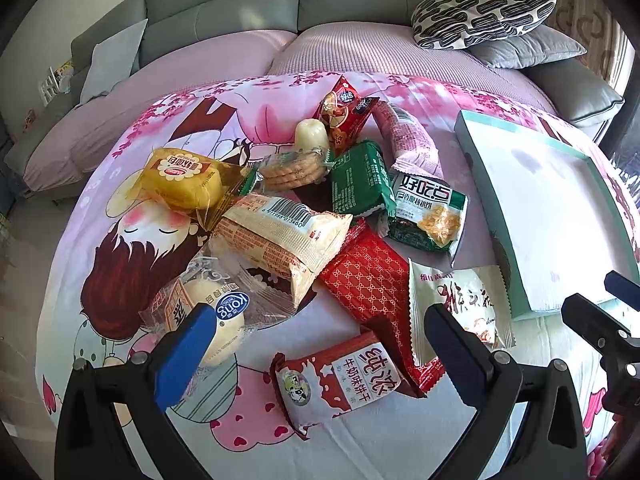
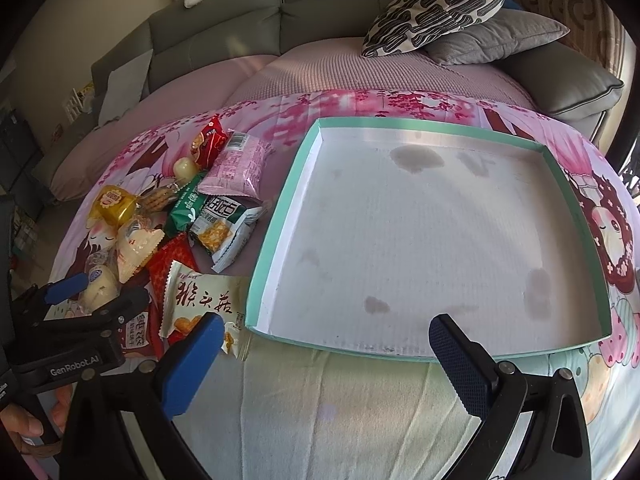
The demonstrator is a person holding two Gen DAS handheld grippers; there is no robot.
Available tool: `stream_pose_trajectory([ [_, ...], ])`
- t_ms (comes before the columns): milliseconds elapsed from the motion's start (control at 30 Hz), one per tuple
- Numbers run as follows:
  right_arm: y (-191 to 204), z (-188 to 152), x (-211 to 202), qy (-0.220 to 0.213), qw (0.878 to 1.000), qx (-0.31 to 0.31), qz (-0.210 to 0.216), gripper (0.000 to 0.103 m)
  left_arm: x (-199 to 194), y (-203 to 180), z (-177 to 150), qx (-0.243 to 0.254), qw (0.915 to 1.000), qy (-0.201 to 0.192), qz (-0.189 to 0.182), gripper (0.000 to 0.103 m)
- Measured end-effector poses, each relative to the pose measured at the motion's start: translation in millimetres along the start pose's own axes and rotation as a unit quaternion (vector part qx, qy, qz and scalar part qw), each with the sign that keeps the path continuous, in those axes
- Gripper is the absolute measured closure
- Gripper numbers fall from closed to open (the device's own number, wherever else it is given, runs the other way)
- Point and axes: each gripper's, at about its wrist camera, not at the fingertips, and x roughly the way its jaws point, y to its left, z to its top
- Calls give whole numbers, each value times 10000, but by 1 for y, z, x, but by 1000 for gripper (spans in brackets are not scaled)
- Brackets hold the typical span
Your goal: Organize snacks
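A heap of wrapped snacks [image 1: 304,216] lies on the left part of a cartoon-printed pink cloth [image 1: 132,216]: a yellow bread pack [image 1: 188,178] at the far left, a cream pack with a barcode [image 1: 280,240] in the middle, a green pack [image 1: 358,178], a red patterned pack [image 1: 372,284], and a milk biscuit pack [image 1: 340,384] nearest. A white pack with red lettering [image 2: 200,304] lies at the heap's right edge, just beside the near left corner of a shallow teal-rimmed box [image 2: 436,126], whose white floor is stained in spots and holds nothing.

The left gripper [image 1: 320,344] hovers above the near side of the heap, fingers spread wide, gripping nothing. The right gripper [image 2: 326,356] hangs over the box's near rim, fingers likewise wide apart and holding nothing.

Bare cloth lies near of the box and the heap. Beyond the cloth's far edge stands a grey sofa [image 2: 320,12] with a patterned cushion [image 2: 436,8] at its right end.
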Motion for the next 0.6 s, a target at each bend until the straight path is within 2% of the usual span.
stream_pose_trajectory([
  [600, 1, 0, 1, 29, 10000, -35, -8, 0, 2, 1, -1, -18, 10000, 37, -2, 0],
])
